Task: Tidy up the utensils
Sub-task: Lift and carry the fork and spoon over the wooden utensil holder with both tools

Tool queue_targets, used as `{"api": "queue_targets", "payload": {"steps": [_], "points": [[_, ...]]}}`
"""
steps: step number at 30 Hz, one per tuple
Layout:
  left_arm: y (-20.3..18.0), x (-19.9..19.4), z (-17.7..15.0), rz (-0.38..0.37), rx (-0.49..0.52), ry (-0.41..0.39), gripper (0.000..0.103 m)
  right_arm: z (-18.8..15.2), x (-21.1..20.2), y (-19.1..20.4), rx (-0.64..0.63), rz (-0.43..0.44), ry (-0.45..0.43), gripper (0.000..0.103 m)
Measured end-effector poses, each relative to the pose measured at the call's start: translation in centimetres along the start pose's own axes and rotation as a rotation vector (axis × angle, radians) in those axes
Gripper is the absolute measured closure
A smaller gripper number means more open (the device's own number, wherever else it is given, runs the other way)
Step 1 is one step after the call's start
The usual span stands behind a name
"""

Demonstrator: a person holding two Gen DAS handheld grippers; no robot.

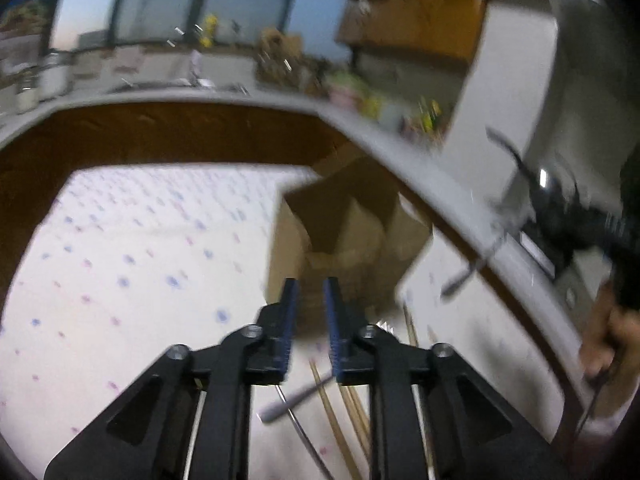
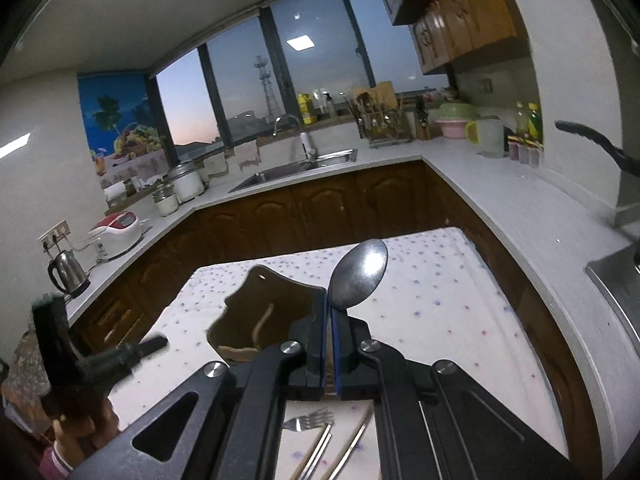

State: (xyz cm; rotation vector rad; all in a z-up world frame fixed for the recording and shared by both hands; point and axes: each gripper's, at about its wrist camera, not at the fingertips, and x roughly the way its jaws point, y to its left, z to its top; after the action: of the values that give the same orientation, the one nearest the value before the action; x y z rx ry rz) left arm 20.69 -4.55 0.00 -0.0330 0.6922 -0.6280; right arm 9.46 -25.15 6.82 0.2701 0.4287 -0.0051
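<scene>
My right gripper (image 2: 328,312) is shut on a metal spoon (image 2: 360,274), bowl up, held above the table. A wooden utensil holder (image 2: 260,312) stands just left of it; it also shows in the left wrist view (image 1: 344,240), blurred, ahead of my left gripper (image 1: 311,300), which is open and empty. Wooden chopsticks (image 1: 344,412) and a grey-handled utensil (image 1: 292,400) lie under the left gripper. Forks (image 2: 312,428) and chopsticks (image 2: 352,444) lie on the cloth under the right gripper.
The table carries a white dotted cloth (image 2: 440,312). Brown cabinets with a grey countertop (image 2: 500,196) wrap around it, with a sink (image 2: 296,168), a kettle (image 2: 68,272) and a dish rack (image 2: 380,120).
</scene>
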Motion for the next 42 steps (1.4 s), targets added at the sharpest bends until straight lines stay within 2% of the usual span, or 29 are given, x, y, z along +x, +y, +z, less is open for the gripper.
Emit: {"api": "queue_targets", "payload": {"steps": [2, 7, 9, 12, 19, 21, 23, 26, 31, 34, 38, 42], "points": [[-1.9, 2.0, -1.1, -0.024, 0.072, 0.060, 0.082, -0.4, -0.3, -0.8, 0.008, -0.021, 0.002, 0.101], [-6.3, 6.8, -2.8, -0.071, 0.242, 0.166, 0.065, -1.3, -1.3, -3.2, 0.044, -0.079, 0.003, 0.101], [-7.5, 9.1, -3.2, -0.067, 0.292, 0.209, 0.057, -1.6, -1.9, -4.2, 0.064, -0.098, 0.003, 0.101], [-8.5, 11.7, -3.5, -0.059, 0.339, 0.260, 0.053, -2.1, -2.9, -6.0, 0.093, -0.134, 0.000, 0.101], [-10.8, 15.6, -4.6, -0.013, 0.422, 0.327, 0.054, -3.1, -4.2, -8.7, 0.144, -0.174, 0.007, 0.101], [-11.0, 16.2, -4.7, -0.007, 0.410, 0.339, 0.075, -3.3, -4.2, -8.9, 0.152, -0.171, 0.011, 0.101], [-10.8, 16.3, -4.3, -0.012, 0.376, 0.338, 0.080, -3.4, -4.0, -8.9, 0.157, -0.166, 0.013, 0.101], [-10.6, 15.4, -3.6, -0.013, 0.353, 0.321, 0.100, -3.5, -4.2, -8.9, 0.157, -0.161, 0.012, 0.101], [-10.3, 10.6, -1.6, -0.029, 0.298, 0.221, 0.101, -3.6, -5.0, -8.7, 0.152, -0.142, 0.000, 0.101], [-10.0, 6.4, -0.2, -0.049, 0.256, 0.136, 0.101, -3.7, -5.2, -8.0, 0.145, -0.127, -0.005, 0.101], [-8.4, 0.6, 1.3, -0.073, 0.198, 0.034, 0.101, -3.5, -5.4, -6.7, 0.127, -0.105, -0.012, 0.101], [-6.7, -2.7, 2.0, -0.092, 0.144, -0.025, 0.101, -3.0, -5.2, -5.2, 0.108, -0.078, -0.017, 0.101]]}}
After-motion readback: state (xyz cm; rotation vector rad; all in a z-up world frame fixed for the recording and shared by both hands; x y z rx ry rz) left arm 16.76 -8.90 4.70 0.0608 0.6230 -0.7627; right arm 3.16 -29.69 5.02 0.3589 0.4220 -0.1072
